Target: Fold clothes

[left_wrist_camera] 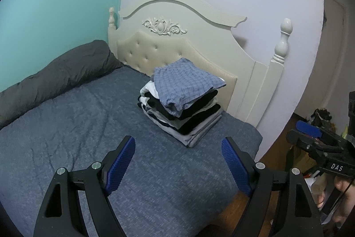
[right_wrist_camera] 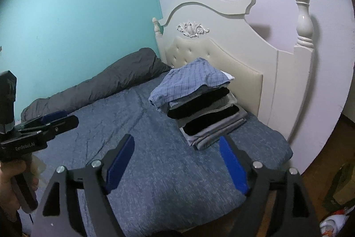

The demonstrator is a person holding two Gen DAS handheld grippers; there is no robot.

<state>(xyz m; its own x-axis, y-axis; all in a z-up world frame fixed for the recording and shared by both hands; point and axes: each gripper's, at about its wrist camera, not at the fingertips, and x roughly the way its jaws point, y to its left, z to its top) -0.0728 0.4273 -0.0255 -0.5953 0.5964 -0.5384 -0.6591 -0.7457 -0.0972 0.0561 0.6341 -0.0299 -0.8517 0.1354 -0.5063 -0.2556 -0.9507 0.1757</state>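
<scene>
A stack of folded clothes stands on the blue bed against the headboard. A blue checked garment lies on top, loosely folded and overhanging the stack. My left gripper hovers over the bed short of the stack, jaws wide apart and empty. My right gripper is likewise open with nothing between its blue pads, its right fingertip just in front of the stack's lowest grey layer. Each gripper also shows in the other's view, held by a hand: the right gripper, the left gripper.
A cream headboard with turned posts stands behind the stack. A rolled dark grey duvet lies along the teal wall. Wooden floor and clutter are beyond the bed's right edge.
</scene>
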